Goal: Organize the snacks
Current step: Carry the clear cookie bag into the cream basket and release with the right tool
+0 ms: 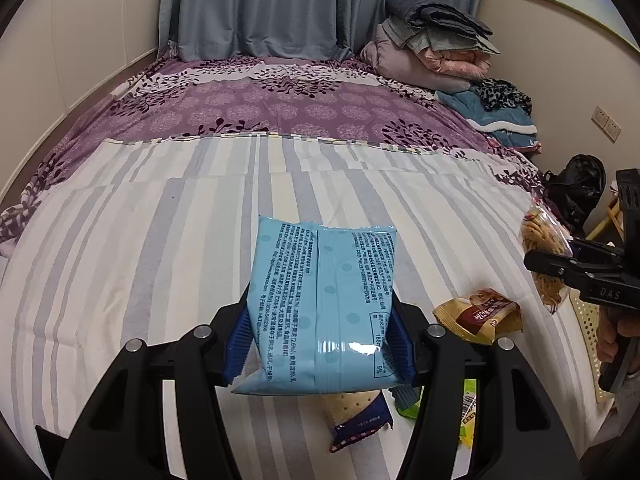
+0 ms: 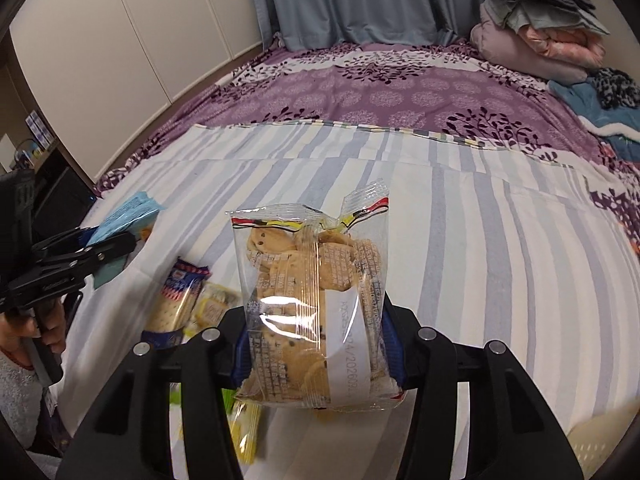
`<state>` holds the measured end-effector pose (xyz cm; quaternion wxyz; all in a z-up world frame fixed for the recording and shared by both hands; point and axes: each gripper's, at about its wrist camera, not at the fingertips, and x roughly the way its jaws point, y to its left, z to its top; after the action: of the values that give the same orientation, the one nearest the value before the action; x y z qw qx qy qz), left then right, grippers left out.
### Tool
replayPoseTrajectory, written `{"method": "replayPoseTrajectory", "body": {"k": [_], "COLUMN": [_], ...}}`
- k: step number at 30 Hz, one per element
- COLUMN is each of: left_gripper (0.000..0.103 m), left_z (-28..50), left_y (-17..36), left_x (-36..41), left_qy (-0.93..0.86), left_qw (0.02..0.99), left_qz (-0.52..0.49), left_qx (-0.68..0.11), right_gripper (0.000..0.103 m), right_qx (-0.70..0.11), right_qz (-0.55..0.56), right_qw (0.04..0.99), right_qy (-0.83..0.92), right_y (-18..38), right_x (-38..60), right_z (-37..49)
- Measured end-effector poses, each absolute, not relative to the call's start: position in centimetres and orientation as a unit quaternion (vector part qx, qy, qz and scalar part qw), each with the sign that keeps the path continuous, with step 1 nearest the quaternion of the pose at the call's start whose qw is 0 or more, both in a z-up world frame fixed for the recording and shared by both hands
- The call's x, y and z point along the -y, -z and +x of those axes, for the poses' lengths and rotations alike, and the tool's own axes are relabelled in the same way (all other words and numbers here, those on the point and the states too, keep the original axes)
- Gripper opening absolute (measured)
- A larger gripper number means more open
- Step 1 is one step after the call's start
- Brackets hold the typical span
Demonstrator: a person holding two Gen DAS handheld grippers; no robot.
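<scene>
Holding a blue snack bag [image 1: 324, 304] clamped in your left gripper [image 1: 318, 344], you're gripping a clear cookie pack [image 2: 316, 312] in the right gripper [image 2: 320, 352], both hanging over the striped bed sheet [image 1: 140, 240]; plenty of bare sheet ahead, loose snacks [image 1: 478, 314] crowding the near edge.

- I see a bed [image 1: 120, 240] filling most of both views, with a striped sheet [image 1: 360, 208] spread over its near half.
- Beyond the sheet lies a purple floral cover [image 1: 248, 108].
- Grey-blue curtains [image 1: 260, 8] hang behind the far end of the bed.
- A pile of folded bedding [image 1: 432, 48] sits in the far right corner of the bed, grey on top, pink beneath.
- Just beside it I see a blue blanket [image 1: 504, 120] with a spotted cloth [image 1: 504, 94] on top.
- White wardrobe doors [image 2: 120, 40] stand to the left of the bed.
- A wall socket [image 1: 606, 123] shows on the right wall.
- A black bag [image 1: 576, 188] sits off the bed's right edge.
</scene>
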<state>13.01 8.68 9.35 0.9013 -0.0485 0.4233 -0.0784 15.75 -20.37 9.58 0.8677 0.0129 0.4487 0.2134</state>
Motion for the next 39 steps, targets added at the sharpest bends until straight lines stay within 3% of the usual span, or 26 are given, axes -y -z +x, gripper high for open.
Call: {"method": "replayPoseTrajectory", "body": {"k": [24, 39], "left_gripper": [0.059, 0.059], "left_z": [7.9, 5.9], "left_y": [-13.9, -15.4], "left_x": [-0.7, 6.3], "left_qy": [0.139, 0.19], "left_qw": [0.908, 0.901], "left_qz": [0.006, 0.054], "left_qx": [-0.394, -0.386], "right_gripper": [0.051, 0.051], "right_qx": [-0.368, -0.354], "right_qz": [0.114, 0.175], "right_qw": [0.917, 0.918], "right_qy": [-0.1, 0.026], "right_y": [-14.7, -12.9], "right_x": [35.0, 45.6], "right_z": [2.7, -3.6]}}
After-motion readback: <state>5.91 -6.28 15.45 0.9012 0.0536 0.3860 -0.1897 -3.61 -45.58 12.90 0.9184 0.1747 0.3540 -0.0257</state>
